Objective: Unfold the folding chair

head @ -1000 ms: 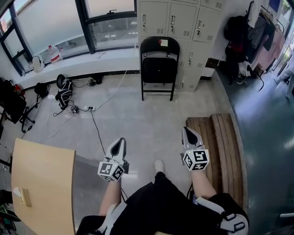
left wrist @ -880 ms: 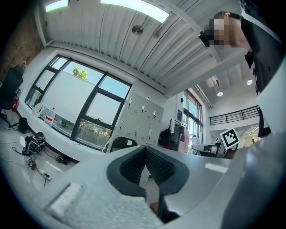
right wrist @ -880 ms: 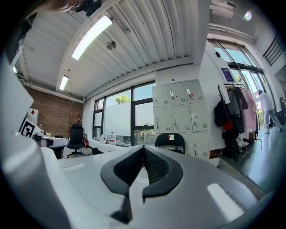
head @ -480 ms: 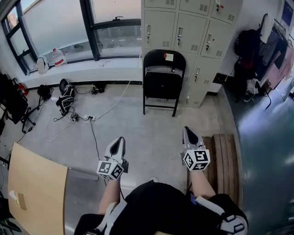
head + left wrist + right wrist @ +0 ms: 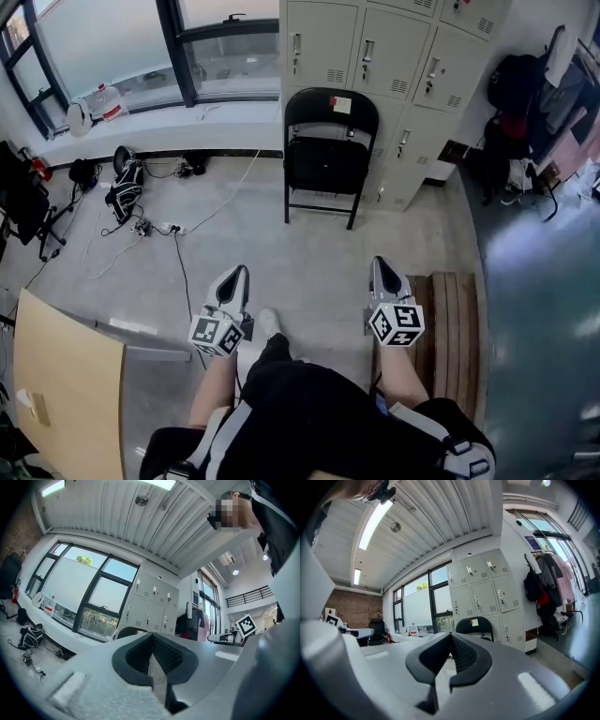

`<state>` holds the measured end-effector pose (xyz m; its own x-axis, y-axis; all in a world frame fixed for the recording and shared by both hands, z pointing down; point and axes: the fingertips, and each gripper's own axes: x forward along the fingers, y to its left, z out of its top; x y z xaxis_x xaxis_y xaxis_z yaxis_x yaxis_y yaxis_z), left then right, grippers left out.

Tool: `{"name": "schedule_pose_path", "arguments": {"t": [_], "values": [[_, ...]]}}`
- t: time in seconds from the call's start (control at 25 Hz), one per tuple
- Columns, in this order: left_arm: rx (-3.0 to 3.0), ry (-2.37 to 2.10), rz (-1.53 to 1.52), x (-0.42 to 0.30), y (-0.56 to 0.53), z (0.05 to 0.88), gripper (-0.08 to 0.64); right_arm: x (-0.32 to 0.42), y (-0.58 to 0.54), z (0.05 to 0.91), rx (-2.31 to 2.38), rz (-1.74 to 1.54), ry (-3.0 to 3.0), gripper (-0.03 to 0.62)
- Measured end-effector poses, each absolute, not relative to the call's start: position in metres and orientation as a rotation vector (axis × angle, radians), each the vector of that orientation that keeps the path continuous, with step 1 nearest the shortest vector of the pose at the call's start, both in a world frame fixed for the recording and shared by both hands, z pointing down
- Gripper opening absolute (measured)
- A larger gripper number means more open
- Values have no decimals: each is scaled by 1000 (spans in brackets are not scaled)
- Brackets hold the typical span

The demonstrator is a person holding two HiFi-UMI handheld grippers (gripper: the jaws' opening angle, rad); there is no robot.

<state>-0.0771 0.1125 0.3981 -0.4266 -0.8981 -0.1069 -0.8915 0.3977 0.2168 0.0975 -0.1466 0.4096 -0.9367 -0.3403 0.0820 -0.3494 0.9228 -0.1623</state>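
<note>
A black folding chair (image 5: 326,155) stands folded flat, leaning upright against the grey lockers (image 5: 375,52), with a small paper tag on its backrest. It is well ahead of both grippers, across bare floor. My left gripper (image 5: 237,274) and right gripper (image 5: 379,265) are held side by side at waist height, pointing toward the chair, both shut and holding nothing. The chair's rounded back shows past the shut jaws in the right gripper view (image 5: 474,624) and only partly in the left gripper view (image 5: 123,632).
A slatted wooden bench (image 5: 452,319) lies on the floor at my right. A tan tabletop (image 5: 66,375) is at the lower left. Cables and a power strip (image 5: 164,228) trail from the window wall, beside bags (image 5: 125,186). Backpacks and clothes (image 5: 525,94) hang at the far right.
Both grippers have moved forward toward the chair, still shut. The bench and table have slid back in view, and a shoe now shows between the grippers.
</note>
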Motion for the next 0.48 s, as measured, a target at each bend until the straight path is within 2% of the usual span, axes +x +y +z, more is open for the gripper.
{"name": "schedule_pose_path", "arguments": {"t": [0.48], "values": [[1608,-2694,-355,-174,69,403,-2,34,-205,418,691,372,-3013,5]]}}
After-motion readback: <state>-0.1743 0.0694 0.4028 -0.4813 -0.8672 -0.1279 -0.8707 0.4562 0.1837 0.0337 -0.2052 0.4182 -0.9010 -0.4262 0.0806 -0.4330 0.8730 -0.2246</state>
